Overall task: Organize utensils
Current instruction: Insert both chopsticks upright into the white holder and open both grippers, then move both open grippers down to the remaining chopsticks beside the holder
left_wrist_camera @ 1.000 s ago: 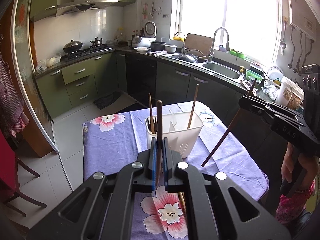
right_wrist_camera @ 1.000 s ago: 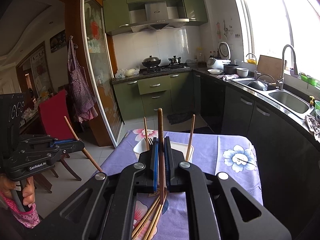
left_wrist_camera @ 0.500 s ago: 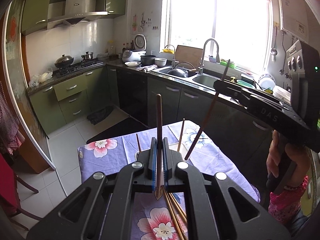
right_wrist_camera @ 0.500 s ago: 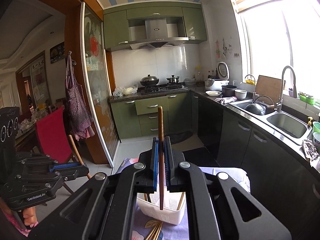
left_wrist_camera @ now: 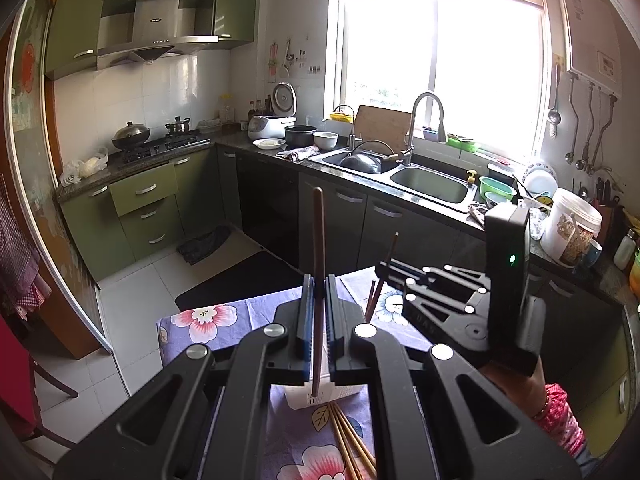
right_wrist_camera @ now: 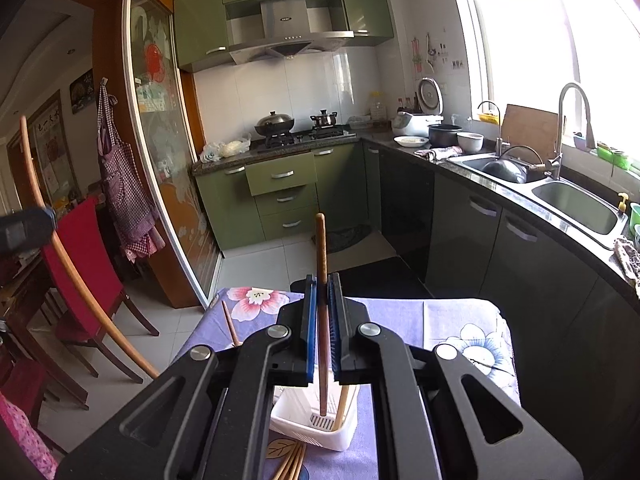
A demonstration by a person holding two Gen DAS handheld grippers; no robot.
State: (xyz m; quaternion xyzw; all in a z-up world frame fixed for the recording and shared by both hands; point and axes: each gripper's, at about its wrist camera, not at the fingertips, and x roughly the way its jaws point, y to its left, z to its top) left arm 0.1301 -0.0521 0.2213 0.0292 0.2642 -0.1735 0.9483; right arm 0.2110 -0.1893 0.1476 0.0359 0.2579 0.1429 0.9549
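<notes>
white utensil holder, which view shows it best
The right wrist view: the white utensil holder shows its rim, slotted inside and front wall between the gripper's arms. The left wrist view shows only a sliver of its wall under the left gripper.

Very little writing can be read in these kitchen views. Taking the steel range hood (right_wrist_camera: pixel 286 34) as the landmark: a small dark brand mark sits at the centre of its chimney, just above a row of small buttons, too tiny to make out. In the left wrist view, raised letters on the side of the right gripper (left_wrist_camera: pixel 416 292), low and far right of the hood, appear to read "DA". Far left of the hood, a framed wall poster (right_wrist_camera: pixel 52 140) carries characters, too blurred to read.
</notes>
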